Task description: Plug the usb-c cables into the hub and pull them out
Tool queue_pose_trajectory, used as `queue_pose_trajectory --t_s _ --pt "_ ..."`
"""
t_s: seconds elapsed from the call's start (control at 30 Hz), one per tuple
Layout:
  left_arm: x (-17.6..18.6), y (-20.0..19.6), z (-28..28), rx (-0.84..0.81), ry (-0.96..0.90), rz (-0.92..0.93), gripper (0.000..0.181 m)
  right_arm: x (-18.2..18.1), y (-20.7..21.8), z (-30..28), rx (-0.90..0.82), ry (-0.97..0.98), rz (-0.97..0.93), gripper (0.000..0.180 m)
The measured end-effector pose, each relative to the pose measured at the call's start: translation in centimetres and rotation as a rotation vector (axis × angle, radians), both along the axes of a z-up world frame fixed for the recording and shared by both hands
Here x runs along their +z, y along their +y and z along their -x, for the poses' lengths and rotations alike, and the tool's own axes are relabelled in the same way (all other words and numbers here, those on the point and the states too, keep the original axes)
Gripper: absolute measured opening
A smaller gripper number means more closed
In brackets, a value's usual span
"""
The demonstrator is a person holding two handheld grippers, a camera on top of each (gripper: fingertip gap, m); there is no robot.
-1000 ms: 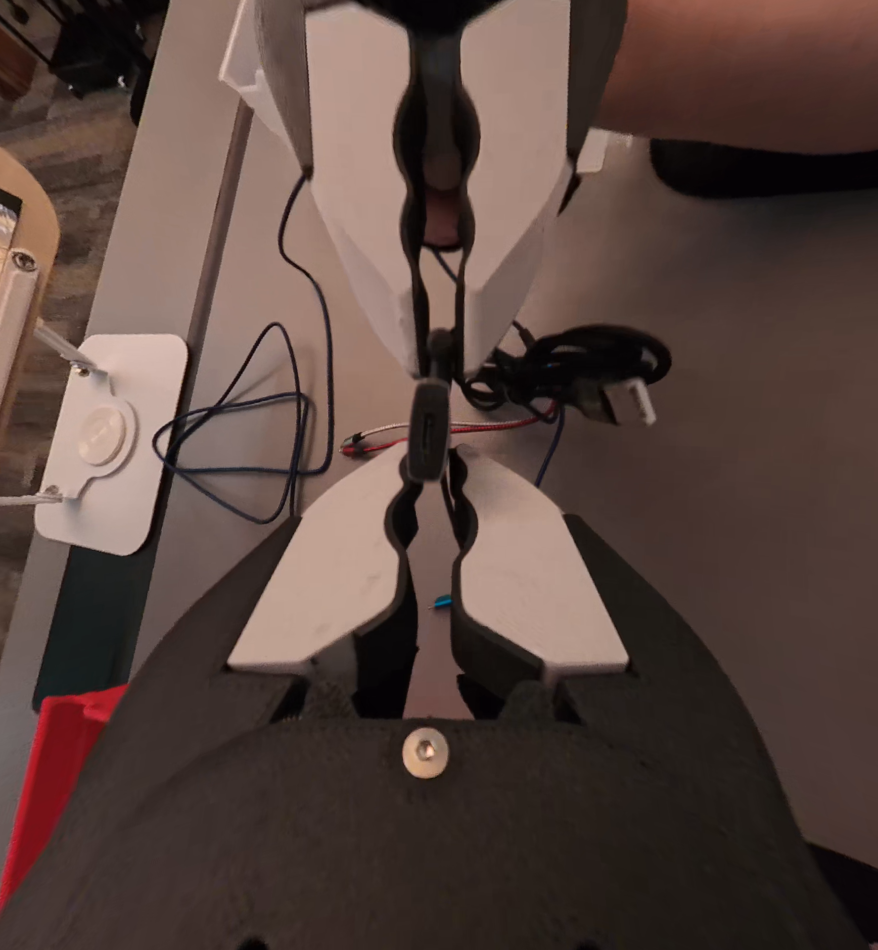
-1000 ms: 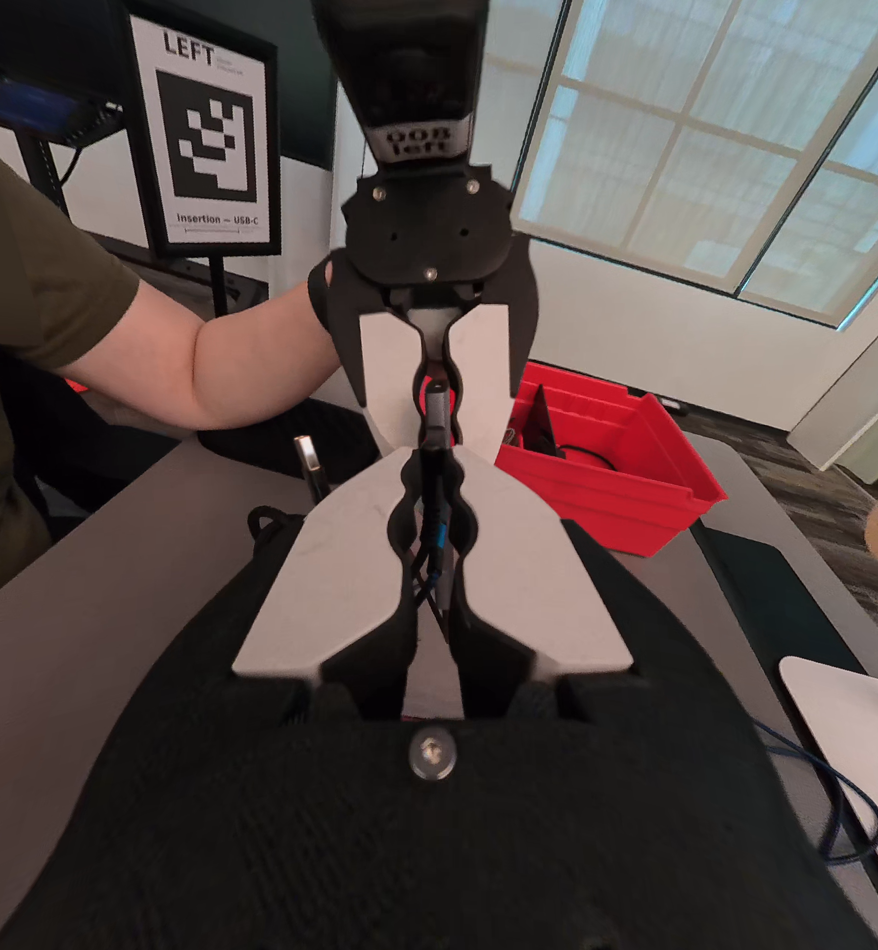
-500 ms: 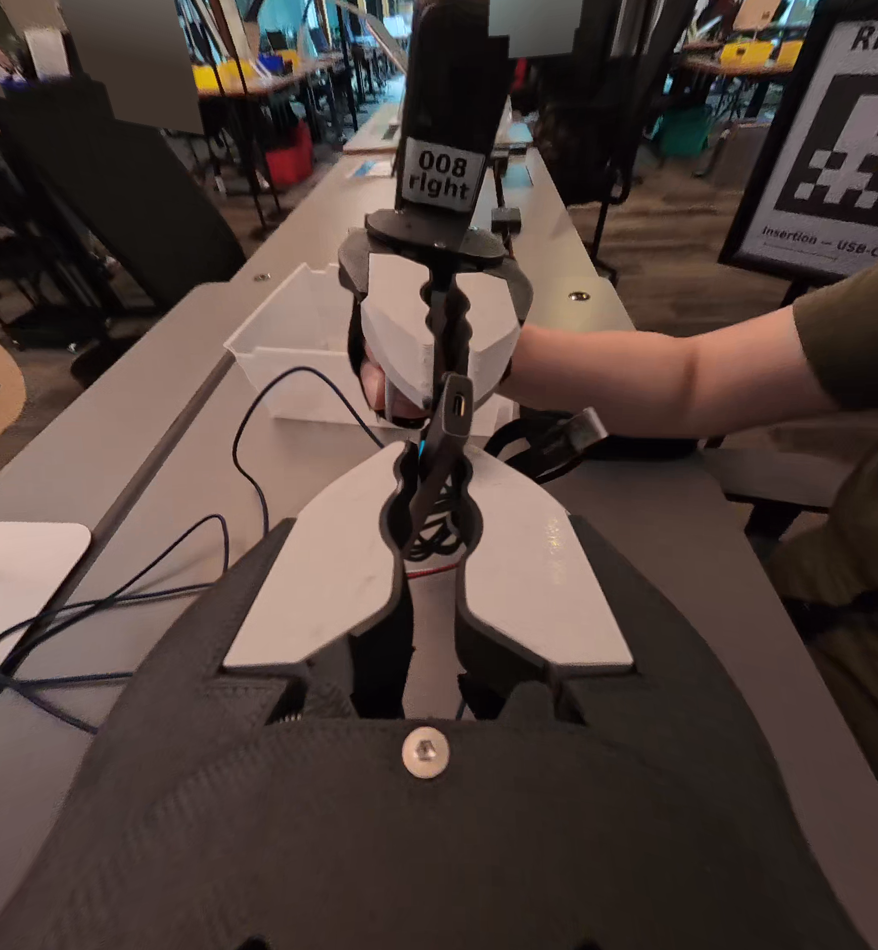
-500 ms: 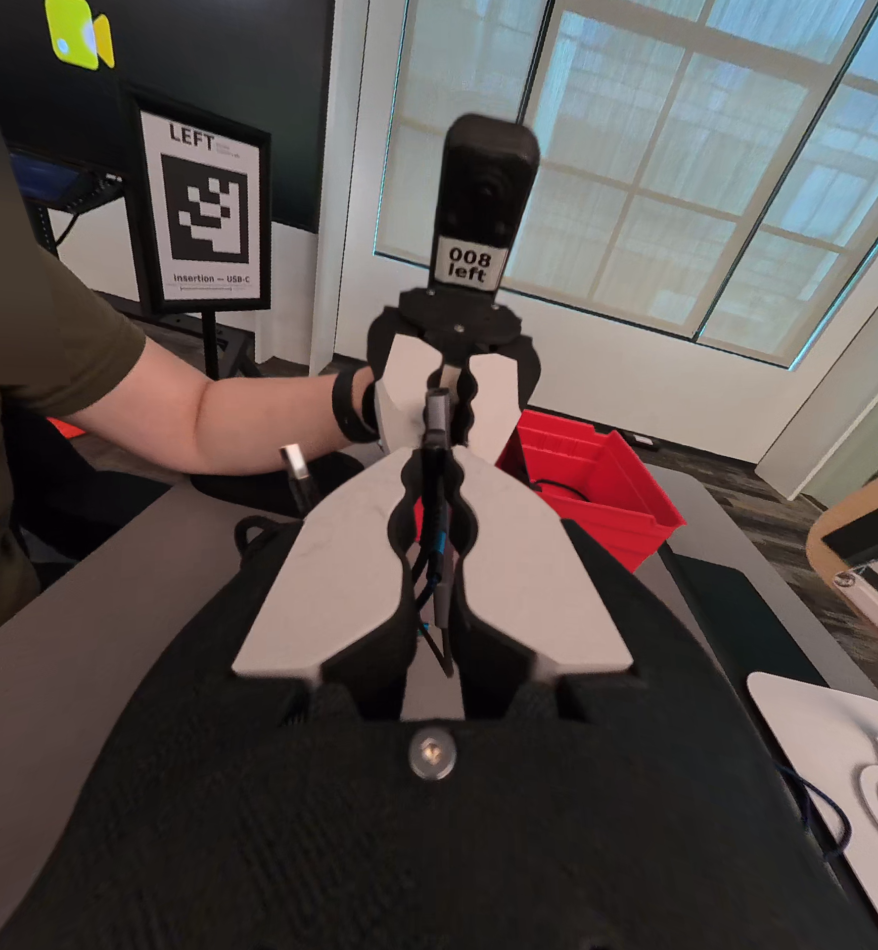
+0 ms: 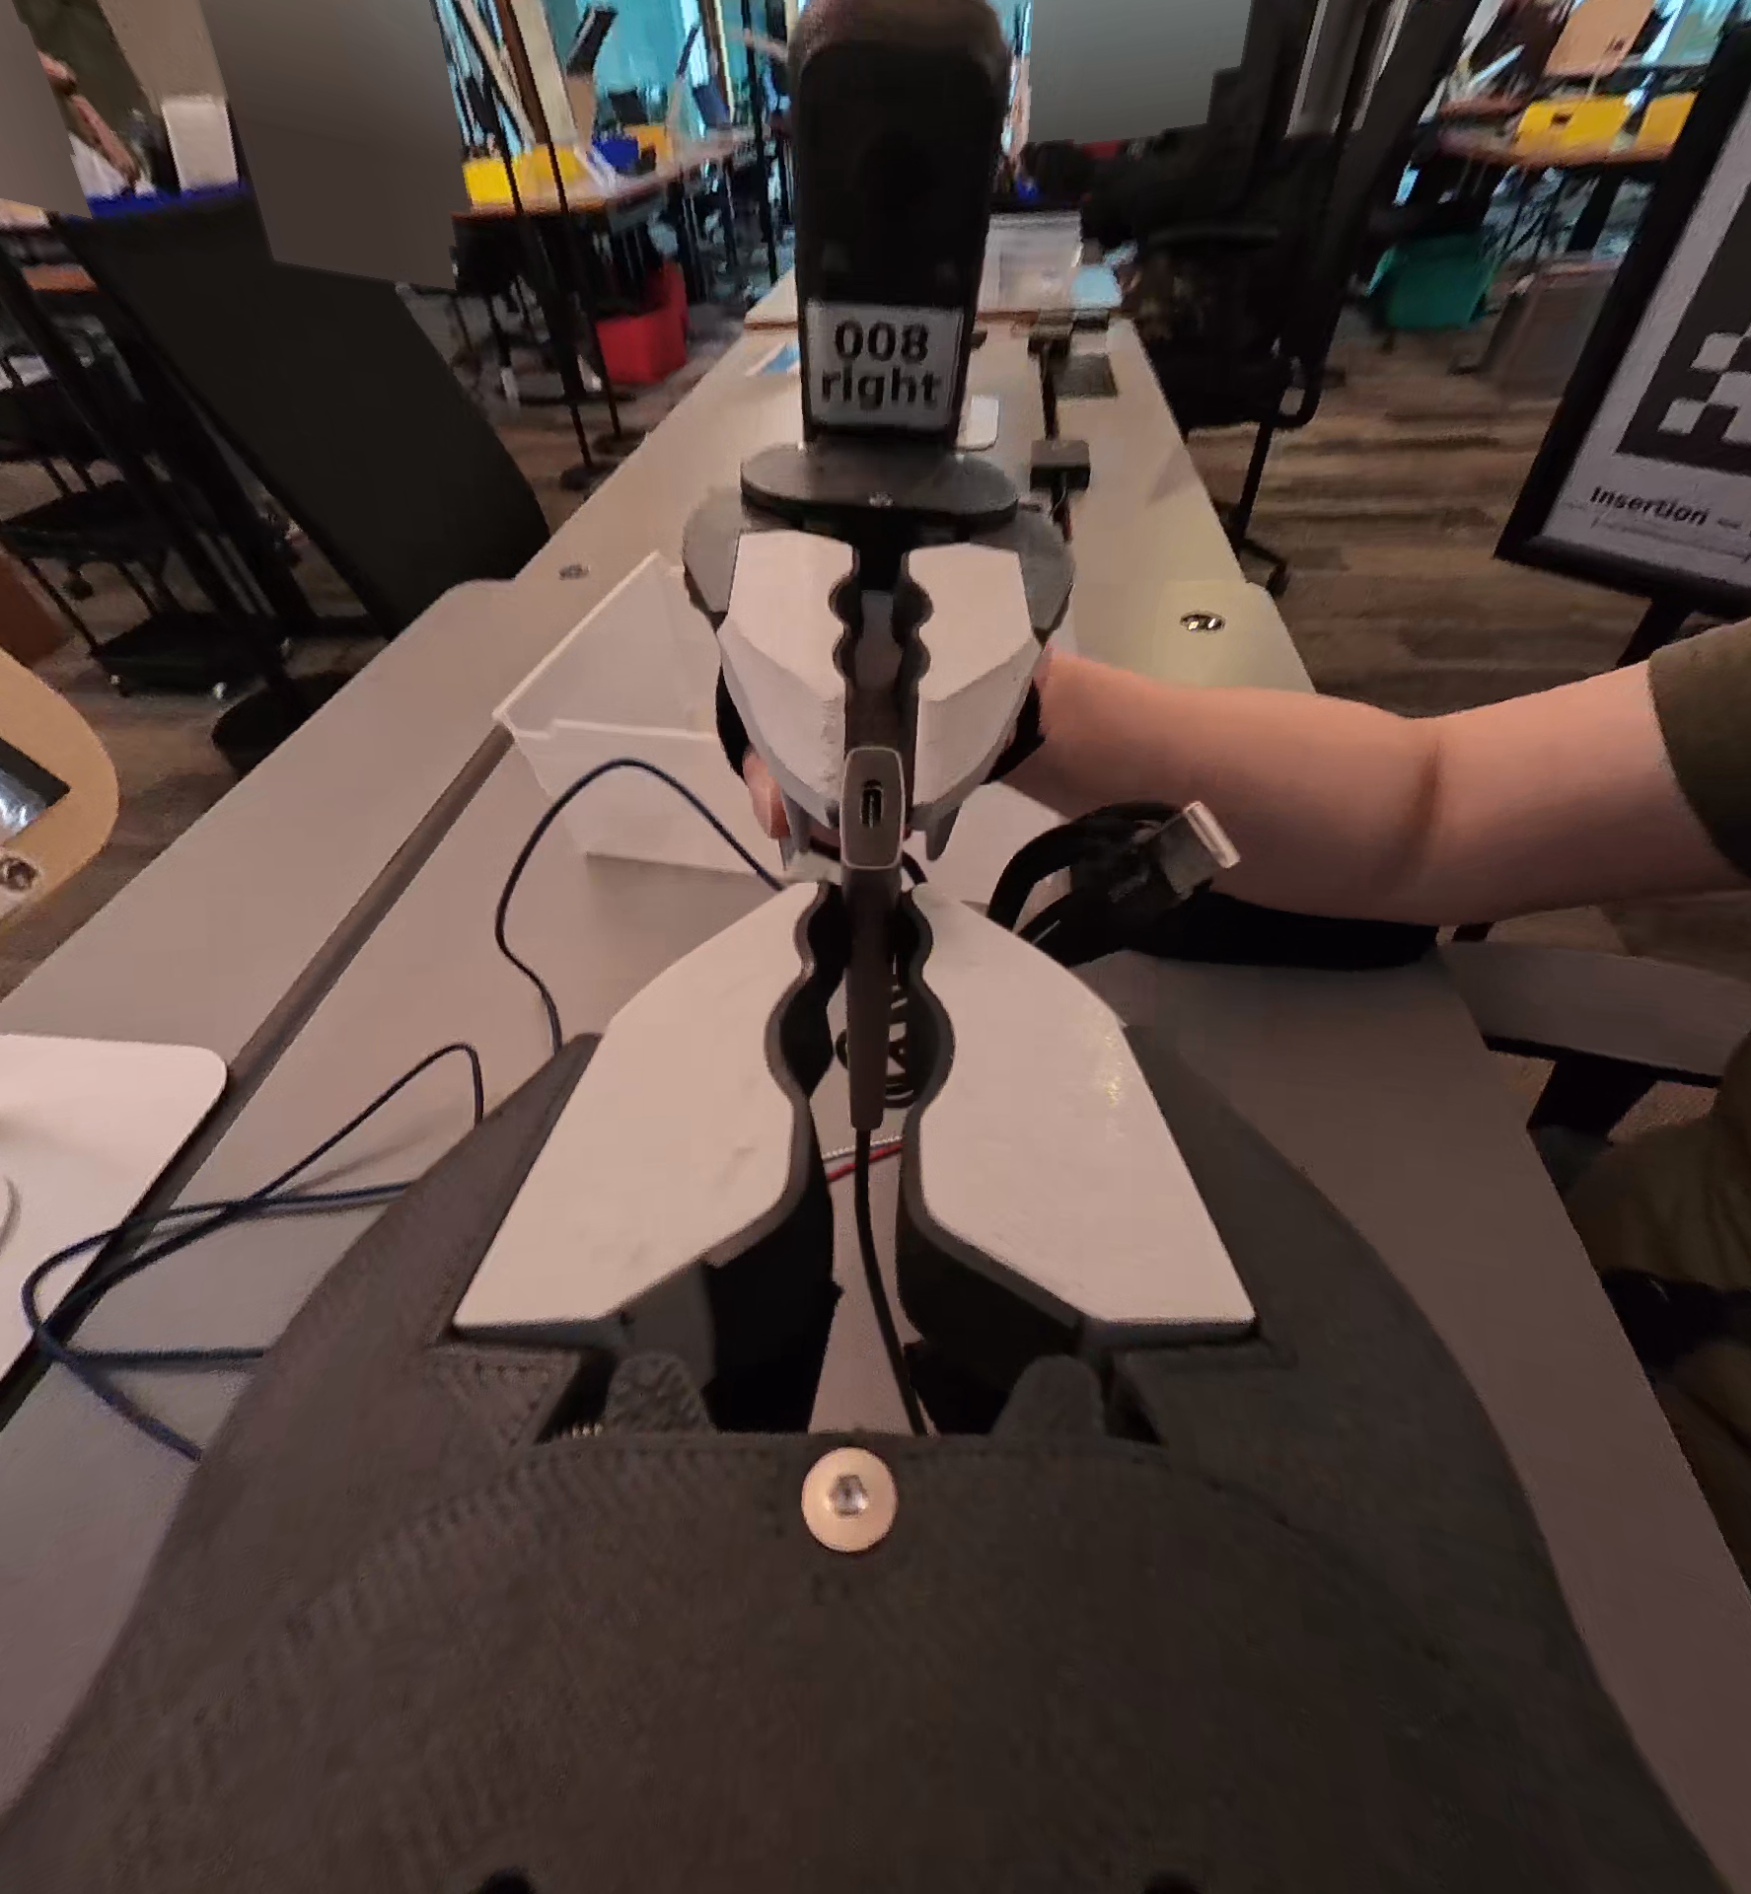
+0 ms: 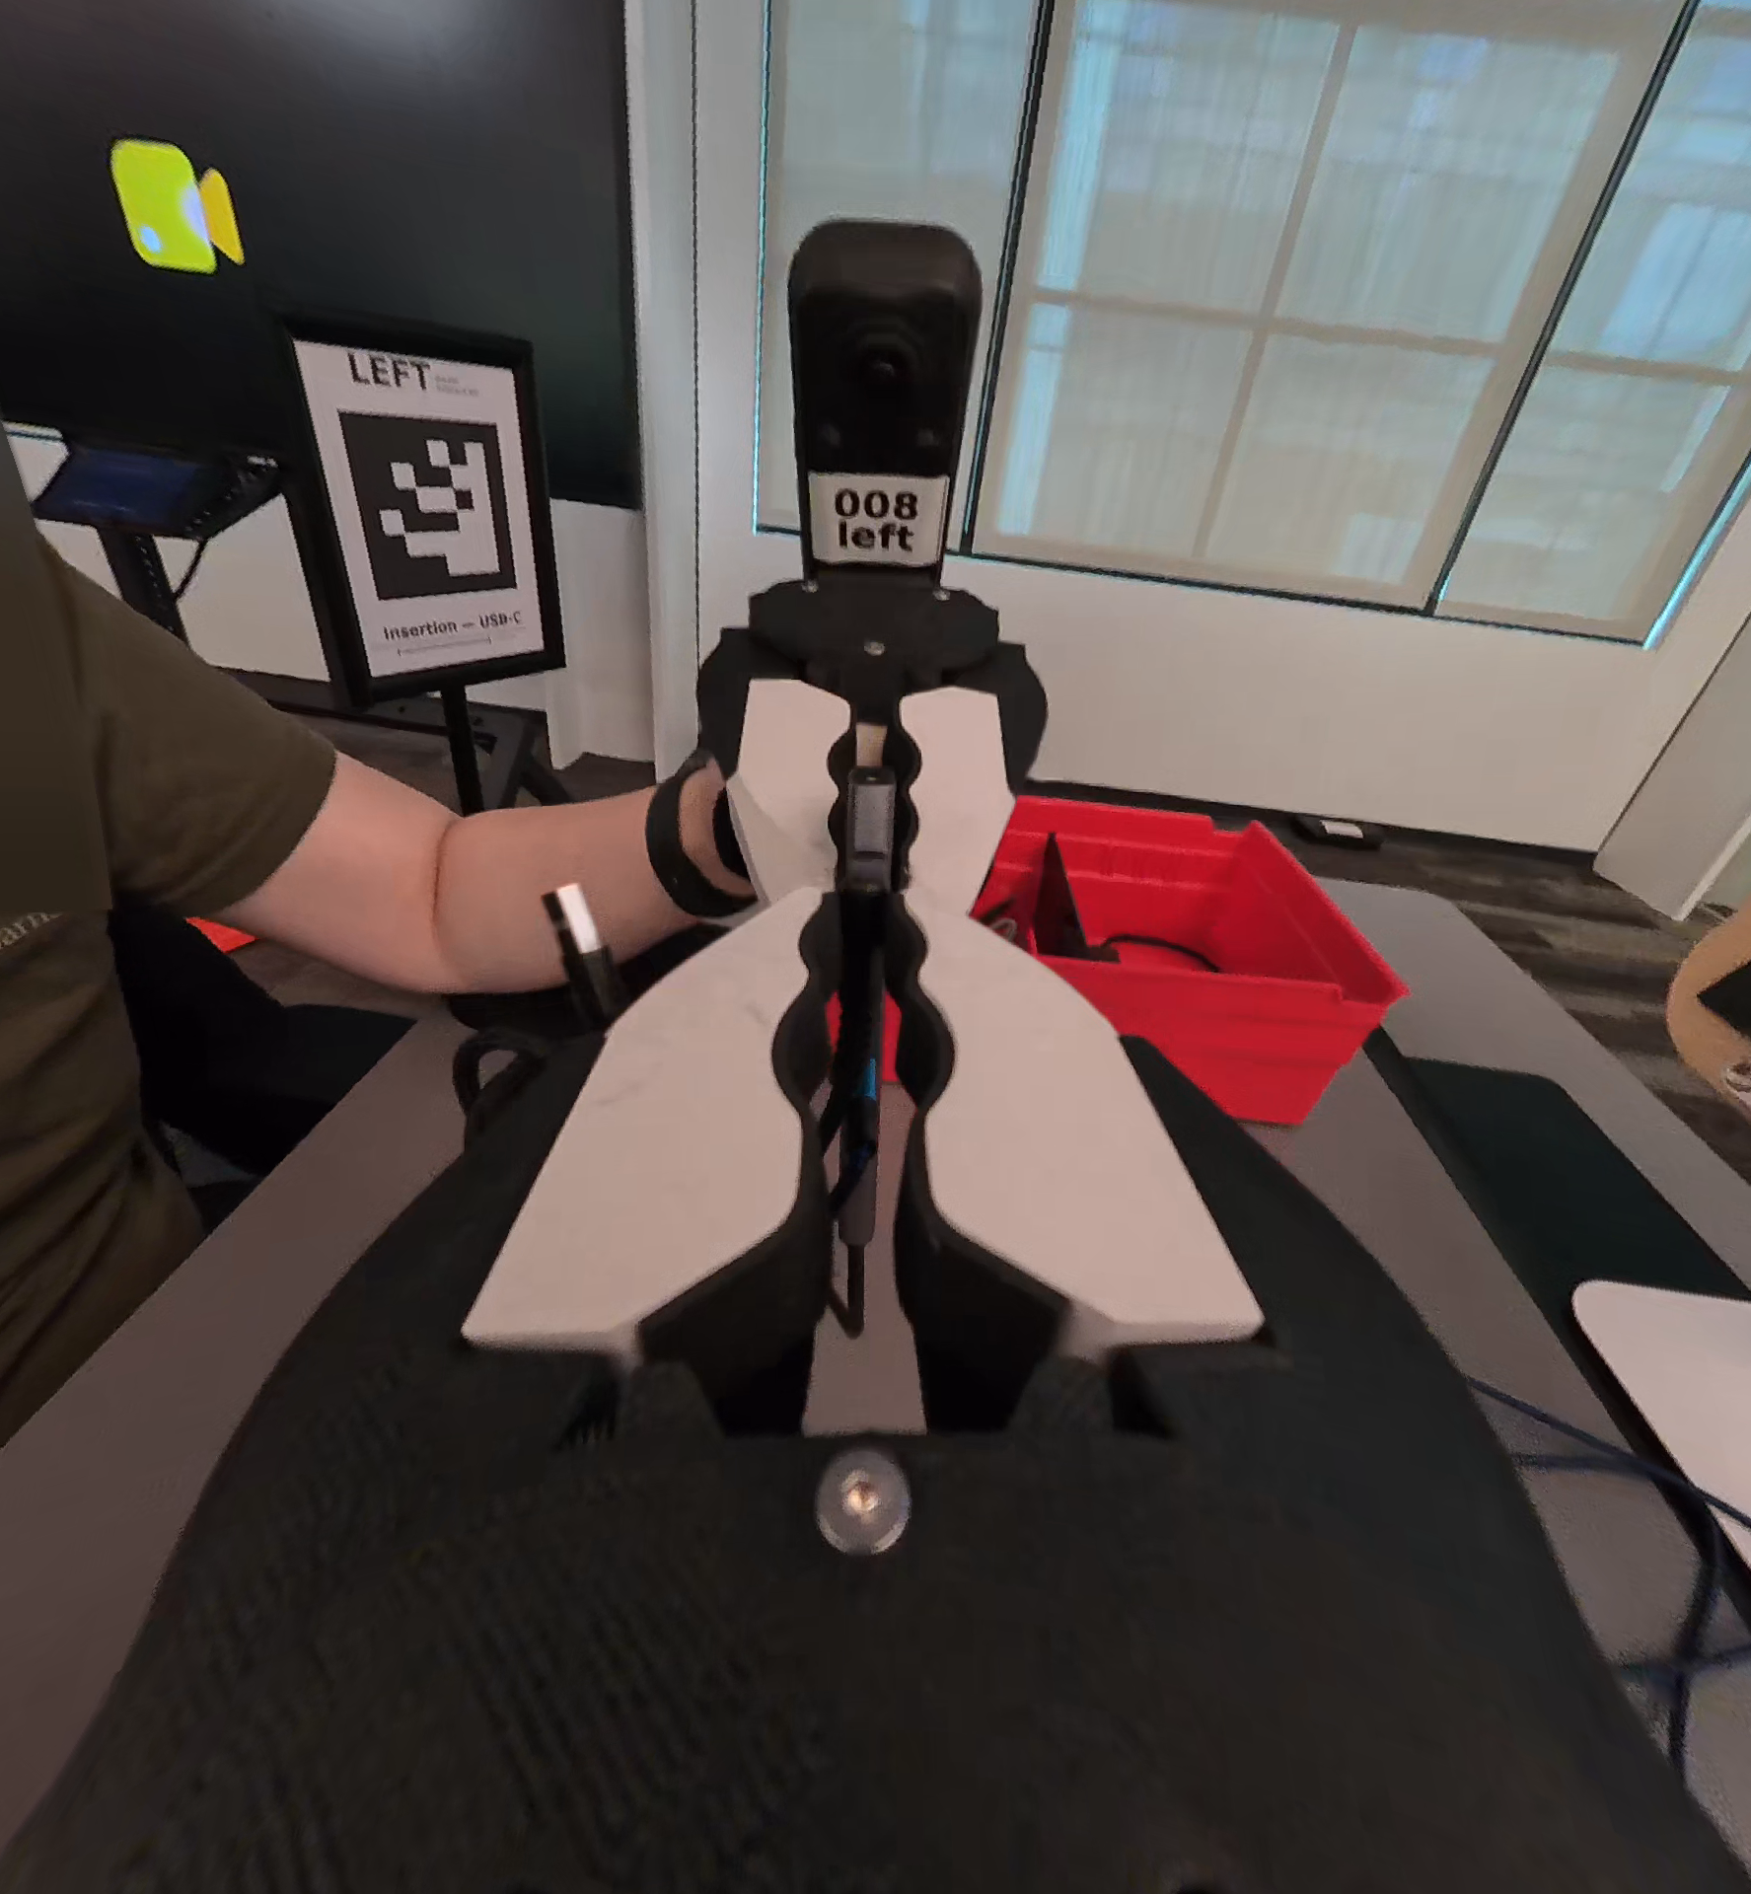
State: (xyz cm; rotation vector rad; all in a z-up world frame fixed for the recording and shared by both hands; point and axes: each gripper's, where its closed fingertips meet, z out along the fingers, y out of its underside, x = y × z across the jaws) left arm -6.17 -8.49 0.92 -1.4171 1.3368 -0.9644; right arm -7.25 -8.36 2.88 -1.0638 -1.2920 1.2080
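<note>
- Left gripper (image 5: pixel 866 902) fingers clamp the slim grey metal hub (image 5: pixel 872 820), raised above the grey table (image 5: pixel 1312 1179).
- Right gripper (image 6: pixel 866 902) fingers pinch the thin black usb-c cable (image 6: pixel 856 1035) near its plug.
- Hub looks light, rigid, slick: hold its flat sides.
- Cable is floppy: grip close to the plug.

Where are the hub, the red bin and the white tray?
hub (image 5: pixel 873 810): left wrist view, its end face with the port.
red bin (image 6: pixel 1291 984): right wrist view, its front wall.
white tray (image 5: pixel 635 758): left wrist view, its near wall.

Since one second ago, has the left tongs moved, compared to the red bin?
Yes. In the right wrist view the left tongs have drawn back and now stand lower and smaller, level with the red bin, holding the hub.
</note>
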Motion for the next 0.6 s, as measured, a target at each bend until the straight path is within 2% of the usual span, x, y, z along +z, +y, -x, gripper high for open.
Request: queue_pose_trajectory --t_s 0.17,0.5,0.6 --pt "-0.1 0.2 0.1 0.017 0.015 0.003 0.009 0.0 0.2 0.3 0.009 0.031 0.036 0.009" --pt "-1.9 0.3 0.0 0.031 0.145 -0.014 0.009 -1.7 0.1 0.6 0.003 -0.099 0.055 0.009" --pt "-1.9 0.2 0.1 0.014 0.144 -0.012 0.009 -1.6 0.1 0.6 0.033 -0.098 0.116 0.009"
